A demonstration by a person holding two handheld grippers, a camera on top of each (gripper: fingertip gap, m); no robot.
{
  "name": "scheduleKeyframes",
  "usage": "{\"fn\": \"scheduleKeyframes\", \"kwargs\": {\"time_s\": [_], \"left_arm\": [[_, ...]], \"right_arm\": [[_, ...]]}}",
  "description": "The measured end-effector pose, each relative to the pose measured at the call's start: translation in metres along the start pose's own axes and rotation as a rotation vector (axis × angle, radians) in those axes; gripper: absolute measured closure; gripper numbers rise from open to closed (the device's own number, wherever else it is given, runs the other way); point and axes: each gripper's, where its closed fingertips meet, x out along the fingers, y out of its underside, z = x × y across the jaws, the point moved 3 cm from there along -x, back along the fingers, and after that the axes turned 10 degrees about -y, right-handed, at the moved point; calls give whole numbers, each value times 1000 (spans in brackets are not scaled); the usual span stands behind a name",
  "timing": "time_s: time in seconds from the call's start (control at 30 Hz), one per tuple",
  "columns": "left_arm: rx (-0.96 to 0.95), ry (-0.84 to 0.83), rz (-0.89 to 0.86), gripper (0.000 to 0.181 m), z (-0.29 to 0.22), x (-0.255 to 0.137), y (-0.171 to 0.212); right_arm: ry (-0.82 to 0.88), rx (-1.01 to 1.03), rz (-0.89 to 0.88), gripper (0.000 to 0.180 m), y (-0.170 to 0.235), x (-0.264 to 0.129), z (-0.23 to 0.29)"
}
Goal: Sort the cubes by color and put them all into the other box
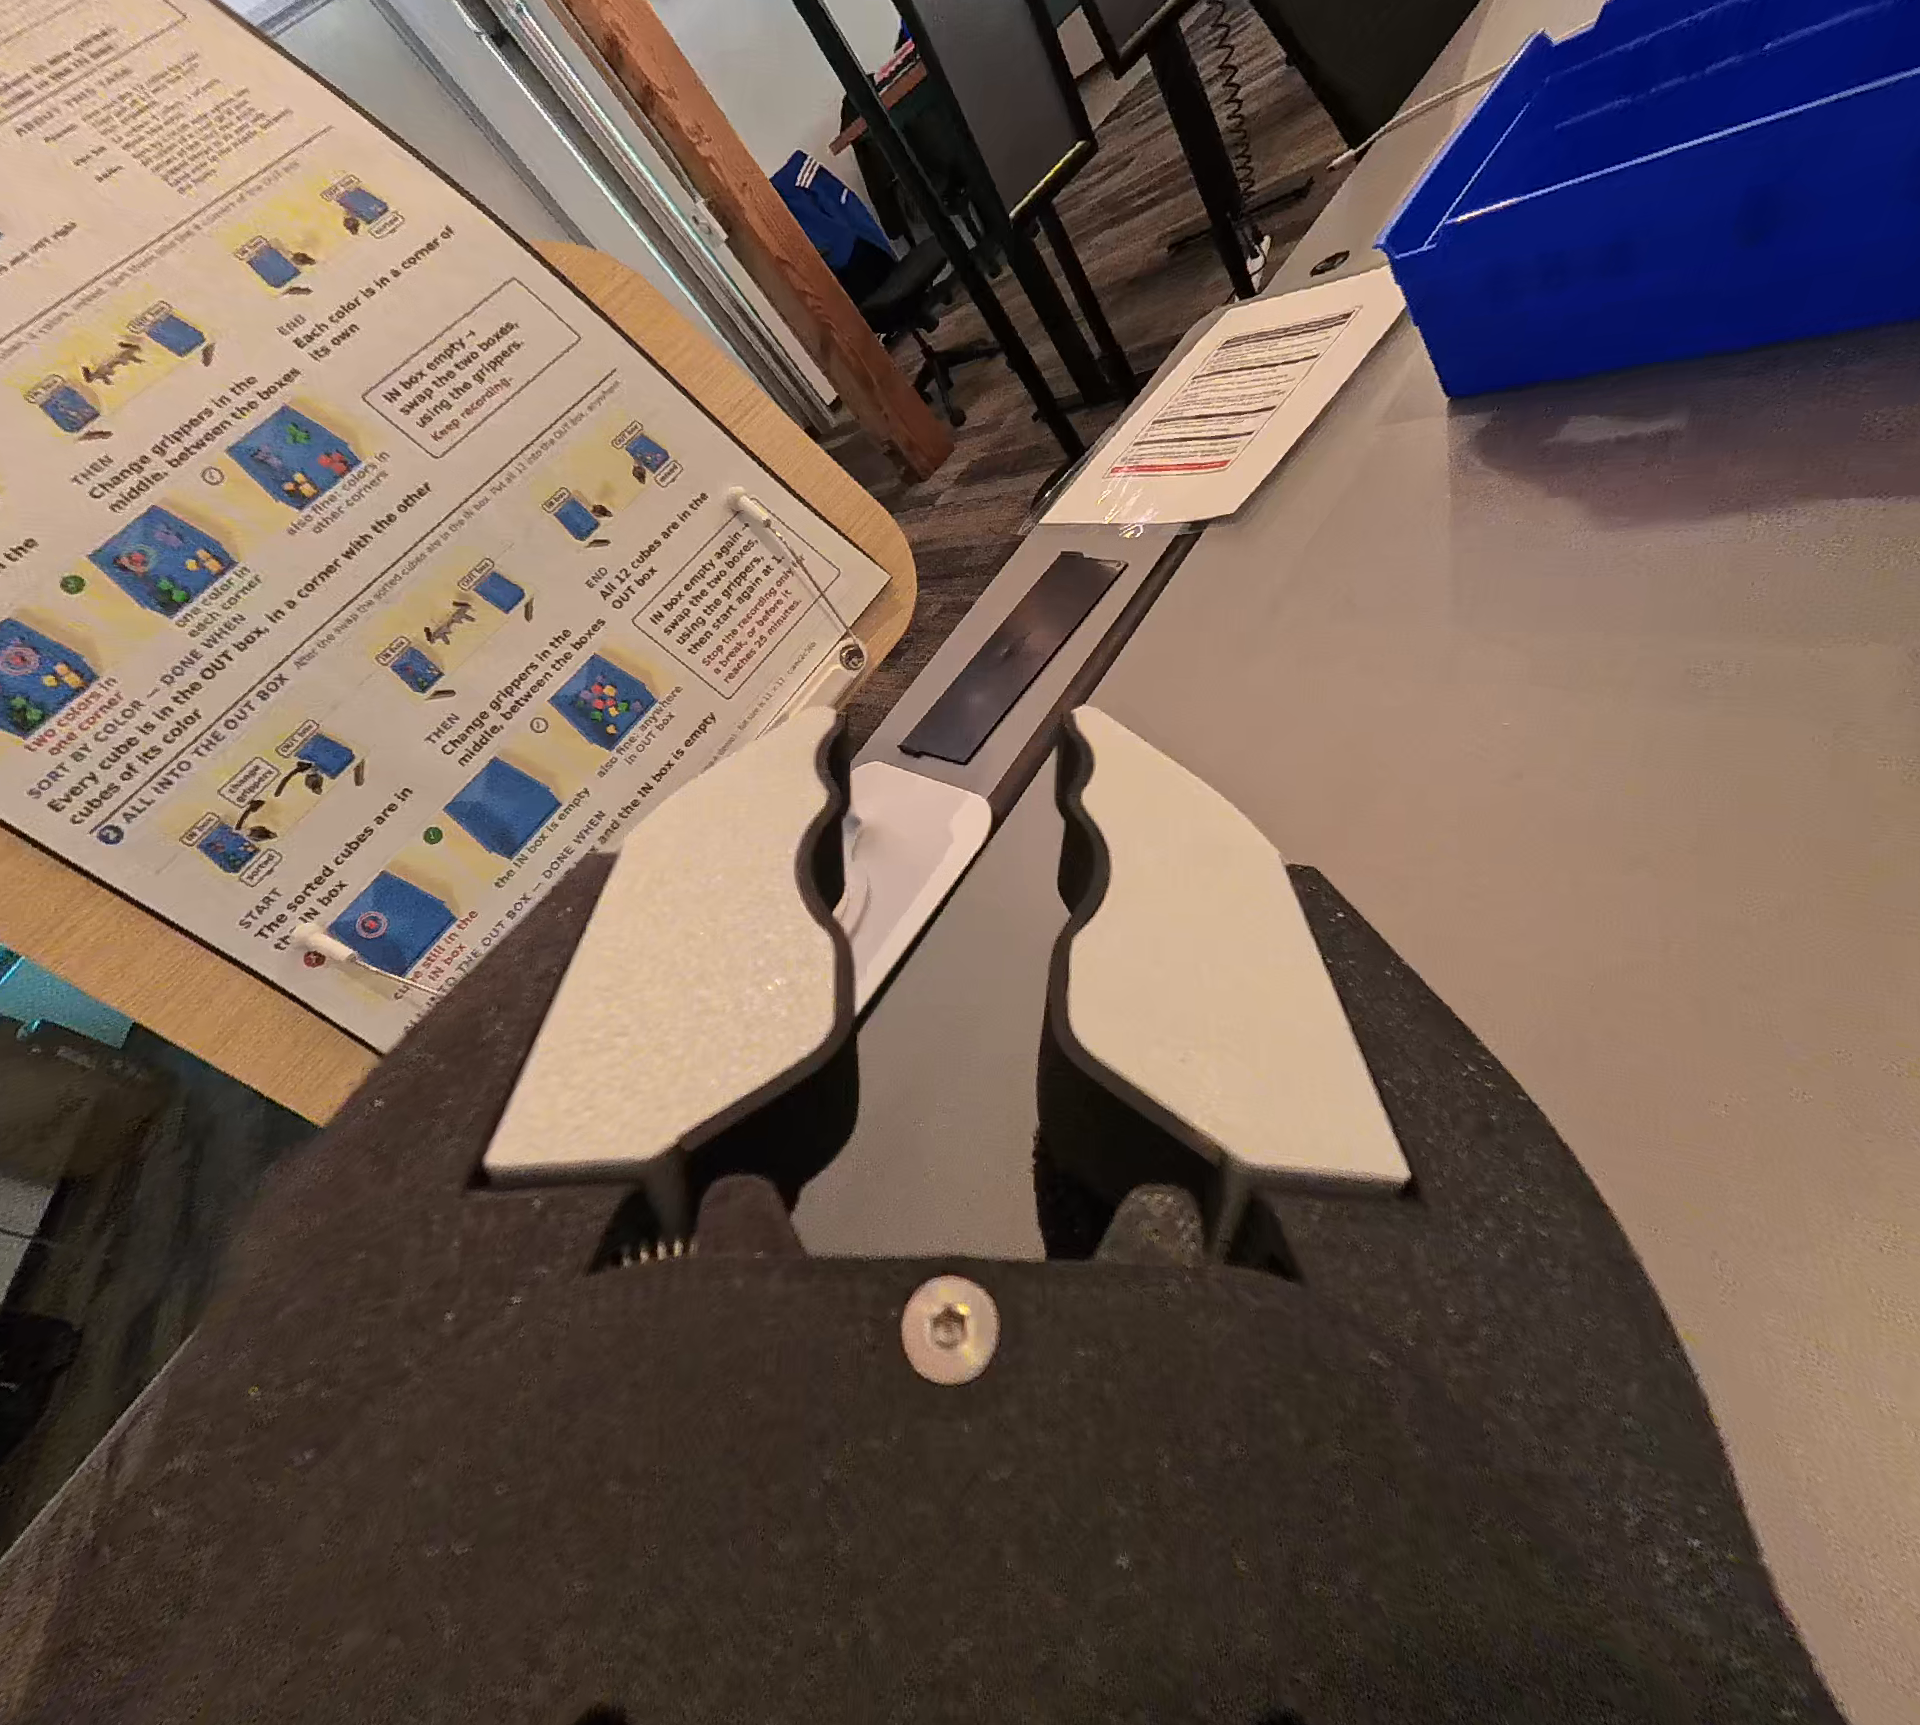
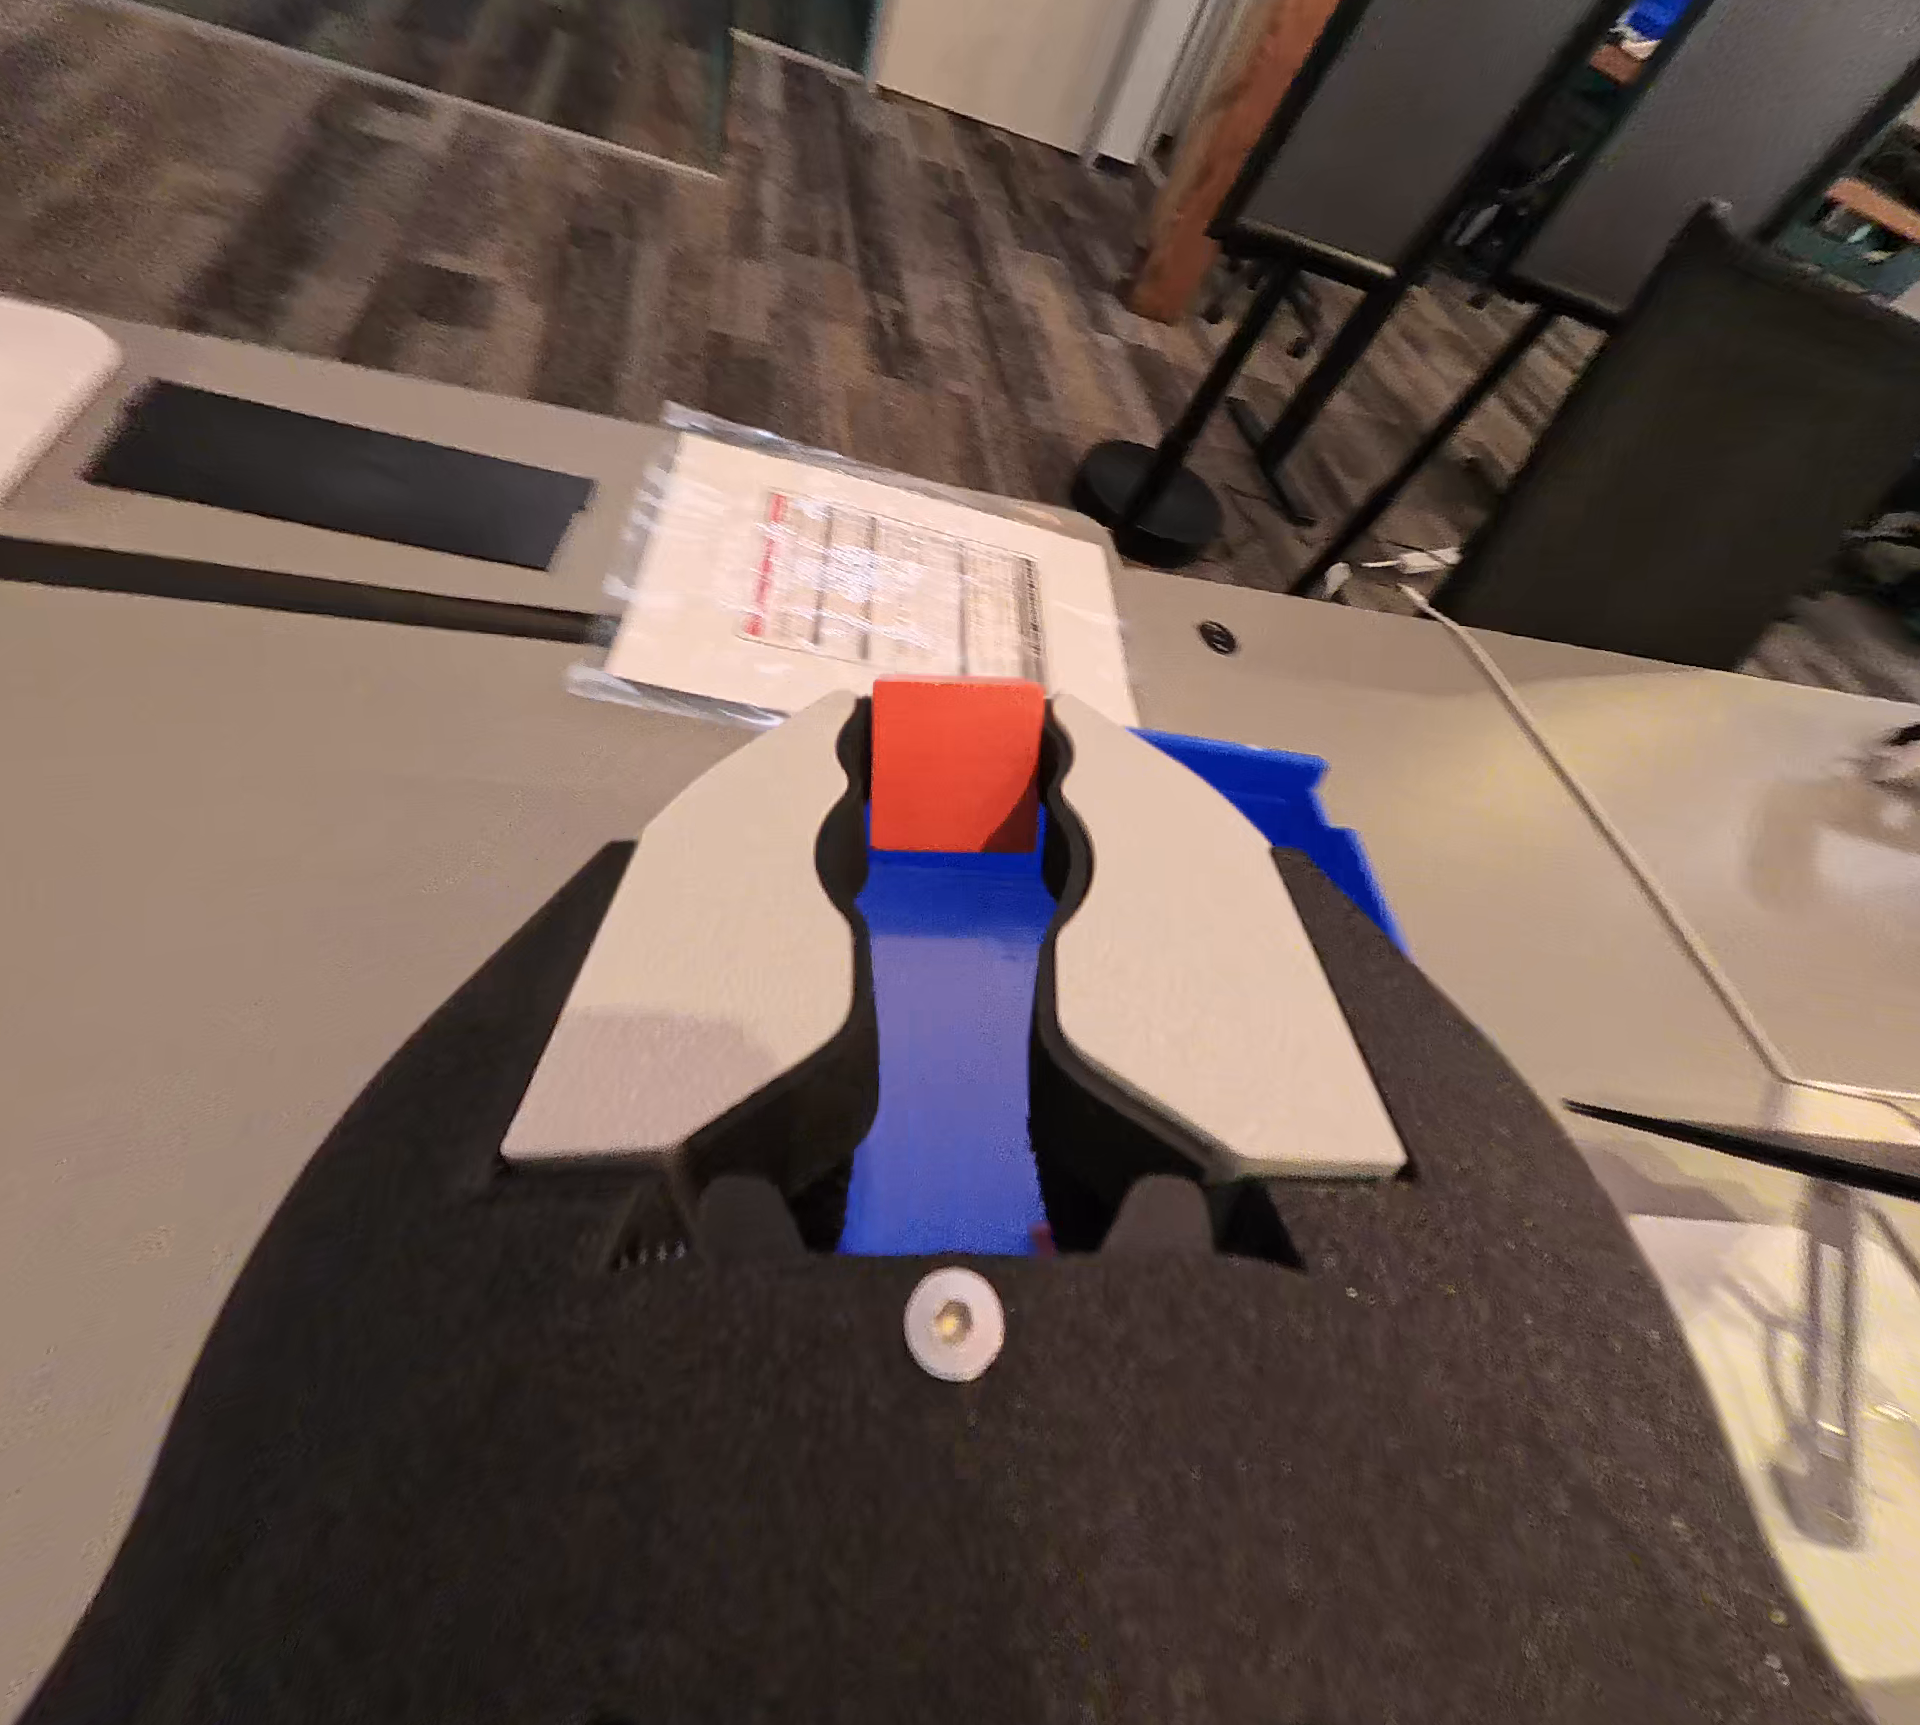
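- Our right gripper [image 2: 954,776] pinches a red-orange cube [image 2: 951,761] between its pale grey fingertips, held above a blue plastic box [image 2: 1262,787] that shows through the gap below.
- We judge this the carrying step: the cube is lifted and either leaving one box or about to go into the other; the pictures do not tell which.
- The next move calls for lowering the cube into its colour's corner, then parting the fingers.
- Our left gripper [image 1: 951,766] is spread and empty, low over the grey table [image 1: 1507,740], well apart from a blue plastic box [image 1: 1662,221] at far right.
- Around: a laminated white sheet [image 2: 883,574] lies just beyond the box, a black rectangular inset [image 2: 332,486] to the far left, and an illustrated instruction board [image 1: 312,532] stands left.
- A white cable [image 2: 1621,844] runs along the table to the right; nothing blocks the descent.
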Motion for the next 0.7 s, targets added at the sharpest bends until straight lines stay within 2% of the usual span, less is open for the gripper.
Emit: {"fn": "scheduleKeyframes", "kwargs": {"time_s": [0.13, 0.27, 0.5, 0.7], "left_arm": [[17, 16, 0, 144, -4, 0, 0], [16, 26, 5, 144, -6, 1, 1], [34, 44, 18, 145, -11, 2, 4], [55, 63, 37, 146, -17, 4, 9]], "right_arm": [[54, -37, 81, 151, 25, -8, -30], [65, 19, 148, 151, 53, -16, -58], [-73, 164, 437, 150, 137, -24, -83], [-233, 199, 652, 150, 184, -18, -65]]}}
